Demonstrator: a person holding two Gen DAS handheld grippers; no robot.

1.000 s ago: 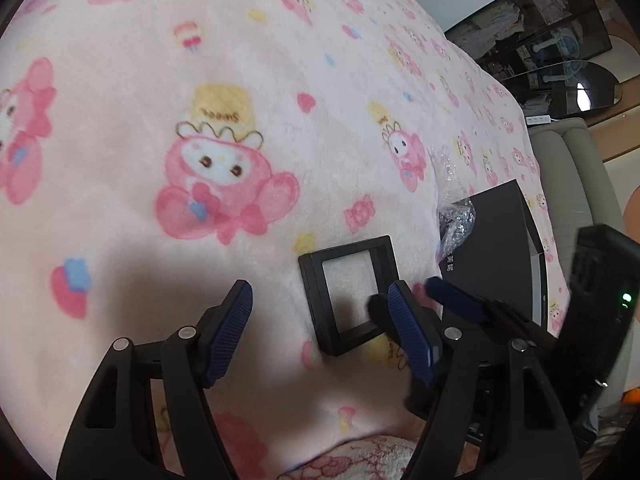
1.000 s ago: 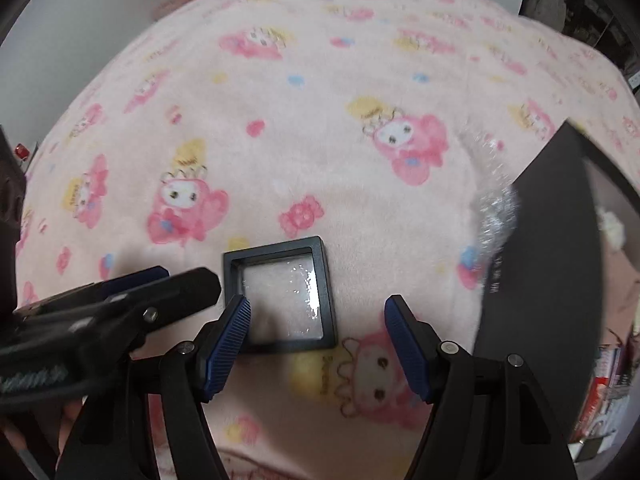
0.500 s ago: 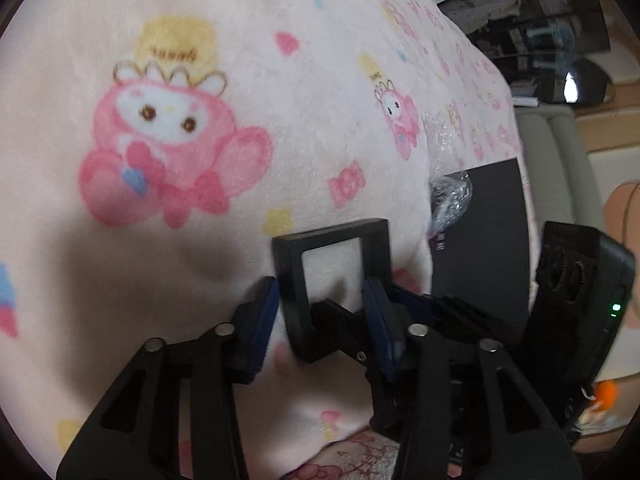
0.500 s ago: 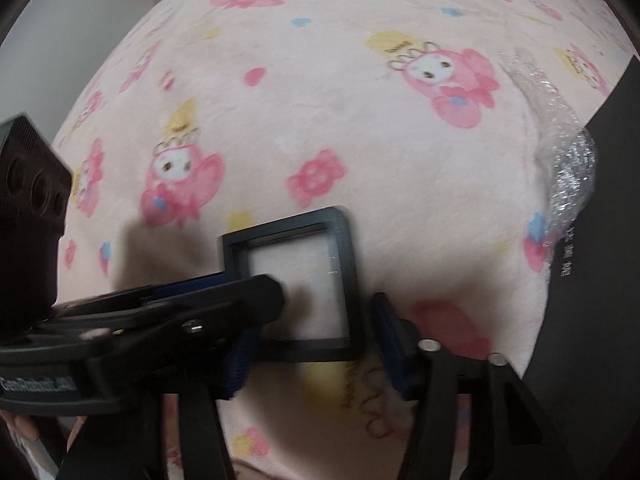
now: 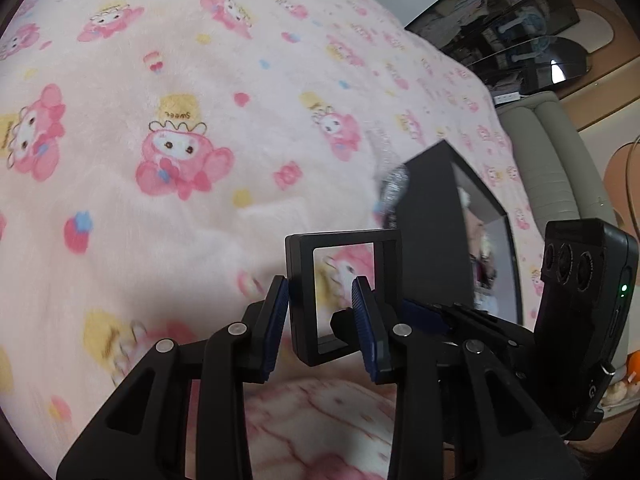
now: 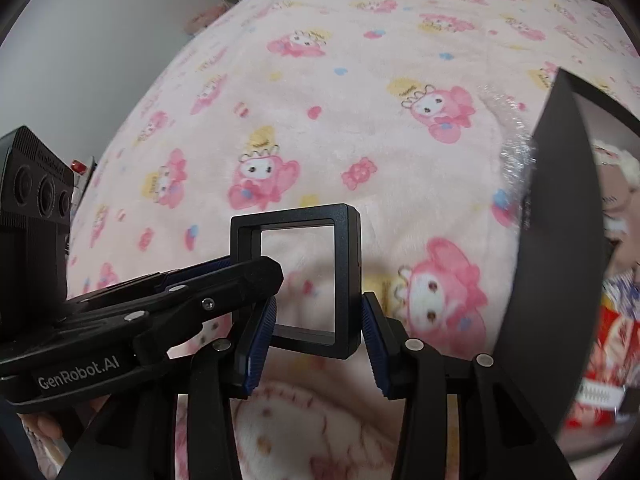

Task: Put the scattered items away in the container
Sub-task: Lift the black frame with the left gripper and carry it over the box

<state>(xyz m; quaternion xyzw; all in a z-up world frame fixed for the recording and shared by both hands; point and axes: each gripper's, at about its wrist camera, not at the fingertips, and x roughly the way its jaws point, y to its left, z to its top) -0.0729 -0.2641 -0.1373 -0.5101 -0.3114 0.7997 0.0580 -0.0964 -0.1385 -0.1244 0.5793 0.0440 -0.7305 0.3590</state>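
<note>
pink fleece blanket with cartoon rabbit print (image 5: pixel 200 92) covers the surface, with the open black rectangular box (image 5: pixel 432 232) on it to the right, crinkly clear wrap at its edge. small black square frame case with clear film window (image 6: pixel 316 276) is lifted off the blanket, upright, near the box. risk: two-handed pinch could twist or drop it if one pulls early; left gripper (image 5: pixel 322 320) narrow, clamping the case's left rail, right gripper (image 6: pixel 318 332) narrow, pads on its outer sides.
</note>
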